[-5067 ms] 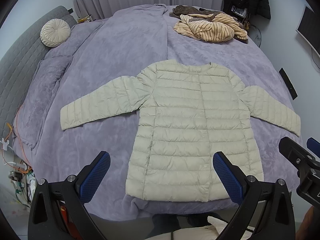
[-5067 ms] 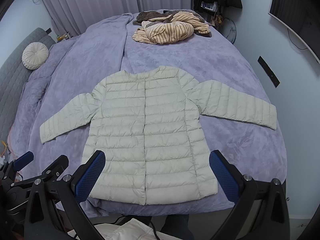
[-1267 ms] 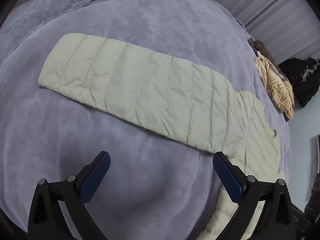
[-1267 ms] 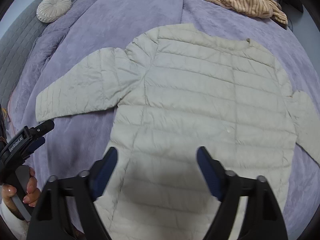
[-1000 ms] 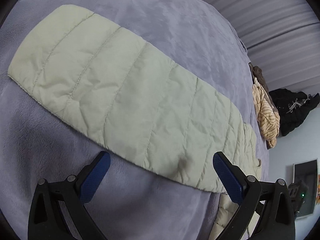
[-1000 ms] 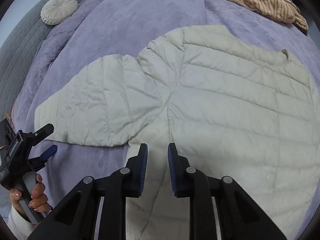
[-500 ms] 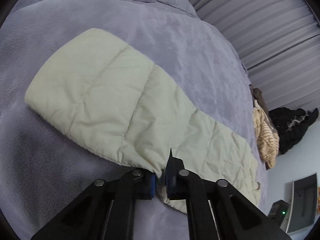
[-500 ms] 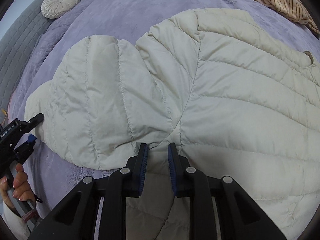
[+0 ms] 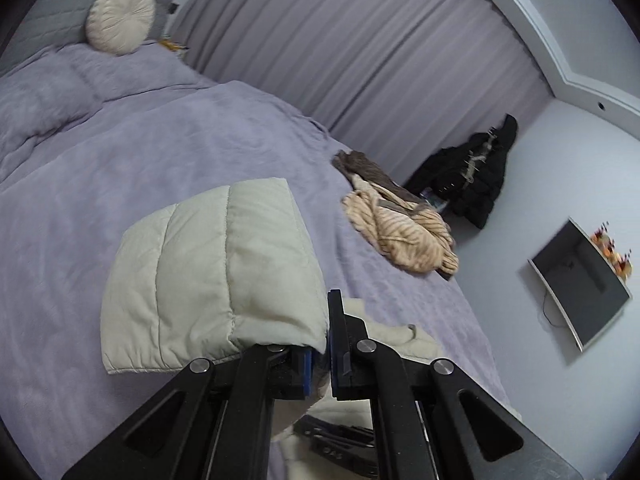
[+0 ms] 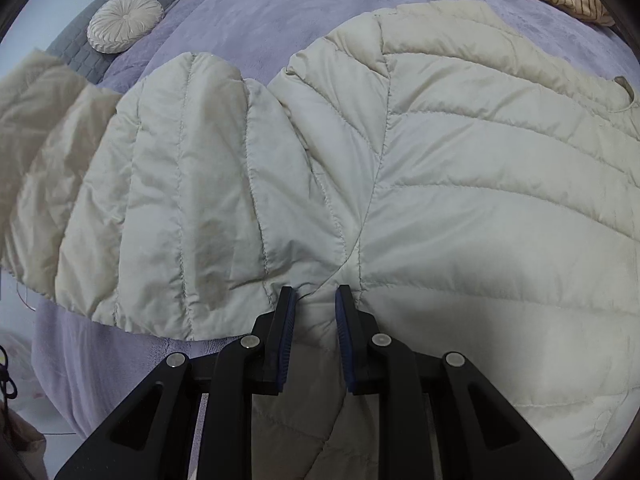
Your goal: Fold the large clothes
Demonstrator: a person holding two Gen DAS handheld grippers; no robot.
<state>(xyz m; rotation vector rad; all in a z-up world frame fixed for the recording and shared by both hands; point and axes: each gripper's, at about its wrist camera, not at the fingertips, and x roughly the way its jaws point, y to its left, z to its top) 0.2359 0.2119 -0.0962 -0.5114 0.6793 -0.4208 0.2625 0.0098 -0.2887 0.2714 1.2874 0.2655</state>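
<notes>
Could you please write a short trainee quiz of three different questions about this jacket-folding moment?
1. True or false: the left hand-held gripper is shut on the jacket sleeve.
2. Where does the right hand-held gripper meet the cream jacket: A) collar, B) underarm, C) hem?
3. Fill in: the striped garment lies on the ____ bedspread.

Key: 1 true; 2 B; 3 purple.

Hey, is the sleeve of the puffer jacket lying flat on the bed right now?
No, the left gripper is shut on the sleeve and holds its cuff end up off the bed.
</notes>
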